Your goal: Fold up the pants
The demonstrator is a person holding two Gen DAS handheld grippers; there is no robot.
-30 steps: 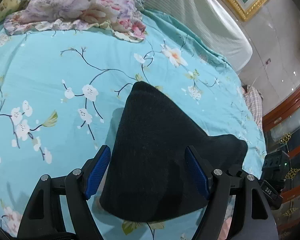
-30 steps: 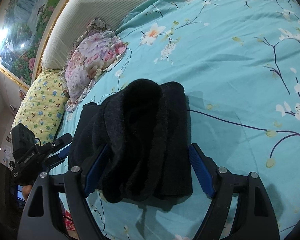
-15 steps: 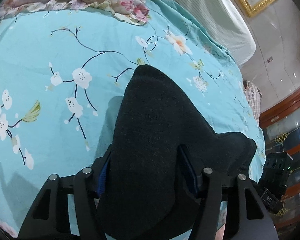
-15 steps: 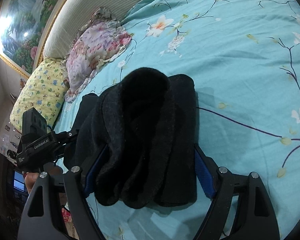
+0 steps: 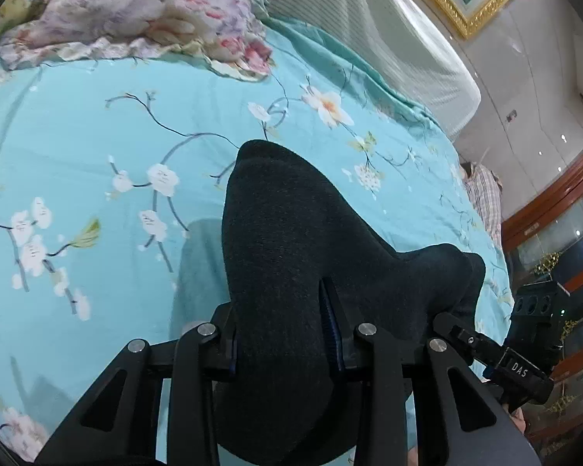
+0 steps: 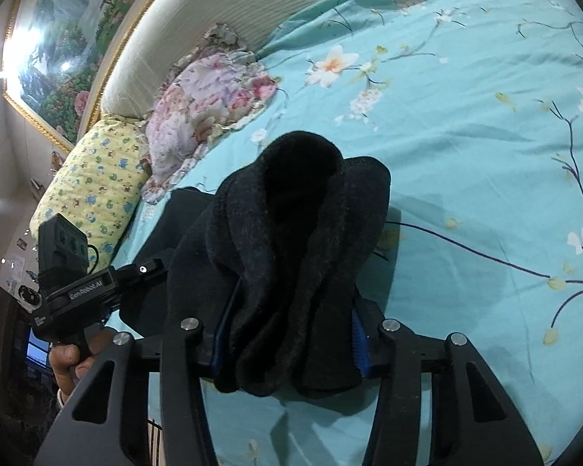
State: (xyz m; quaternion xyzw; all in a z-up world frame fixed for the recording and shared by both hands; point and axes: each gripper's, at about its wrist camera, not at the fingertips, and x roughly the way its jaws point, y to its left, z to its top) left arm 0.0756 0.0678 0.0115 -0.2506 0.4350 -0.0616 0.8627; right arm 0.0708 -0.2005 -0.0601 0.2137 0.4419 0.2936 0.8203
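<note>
Between each tool's point(image 5: 285, 330) jaws: bunched black pants point(image 5: 291, 233).

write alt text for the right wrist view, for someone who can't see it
The right gripper, its jaws just closed, pinches a bunched fold of black pants over a turquoise floral bedspread. At left, the left gripper meets the same pants; pillows lie beyond.

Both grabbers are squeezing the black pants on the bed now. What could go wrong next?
1. The right gripper pinches a thick, bunched wad of the black pants; its fingers have just been closing, and inner layers might slip out when lifted.
2. The left gripper holds a smoother fold, so uneven pulling could make the fold crooked.
3. Dragging may wrinkle the turquoise bedspread.
</note>
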